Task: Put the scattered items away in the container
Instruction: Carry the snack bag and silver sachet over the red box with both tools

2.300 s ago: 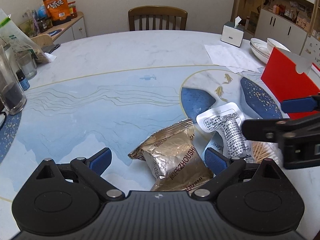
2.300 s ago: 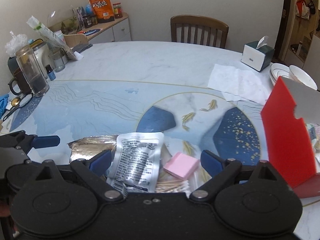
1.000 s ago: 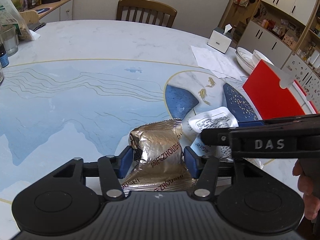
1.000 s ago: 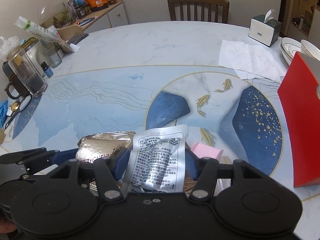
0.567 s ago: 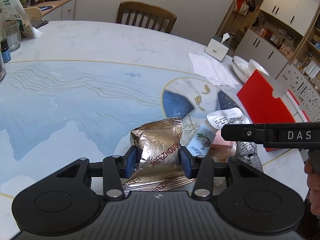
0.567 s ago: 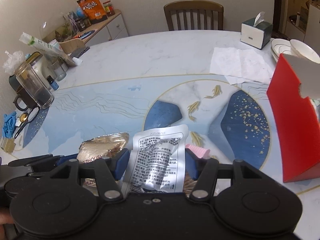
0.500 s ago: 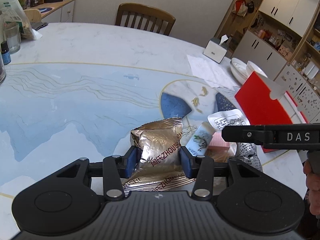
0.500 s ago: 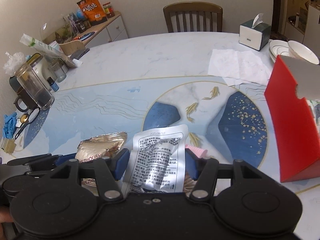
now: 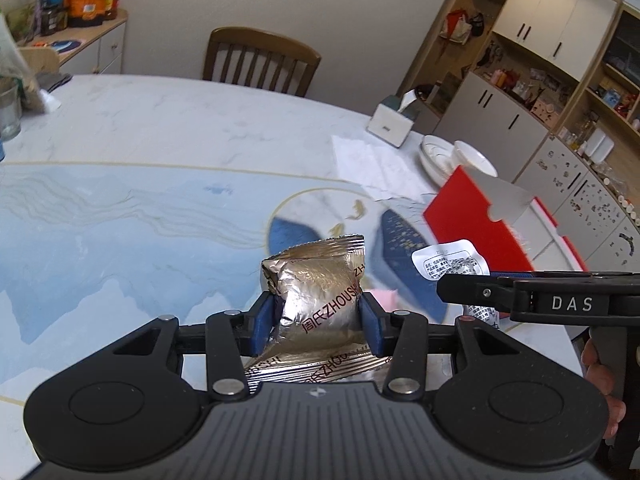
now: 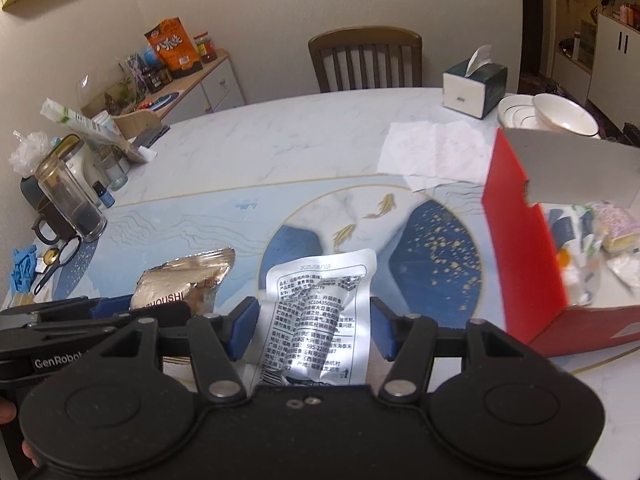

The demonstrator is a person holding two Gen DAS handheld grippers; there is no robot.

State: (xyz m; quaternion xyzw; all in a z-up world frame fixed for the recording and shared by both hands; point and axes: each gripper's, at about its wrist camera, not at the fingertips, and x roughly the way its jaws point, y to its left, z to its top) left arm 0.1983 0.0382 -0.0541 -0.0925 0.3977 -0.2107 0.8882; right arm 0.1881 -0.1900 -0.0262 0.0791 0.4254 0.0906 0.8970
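Gold snack packet [image 9: 320, 284] sits clamped in your left gripper [image 9: 318, 322], silver pouch [image 10: 320, 312] in your right gripper [image 10: 316, 330], both above the table; carry them level over the red box [image 10: 520, 256] before letting go.

right gripper [image 10: 314, 330] clamped a silver printed packet [image 10: 320, 312] above the table [image 10: 248, 152], left gripper [image 10: 110, 308] beside it on the left gripped a gold foil packet [image 10: 186, 280], open red box [image 10: 524, 264] with items inside stood at right, tissue box [image 10: 474, 86] and bowls [image 10: 560, 118] behind
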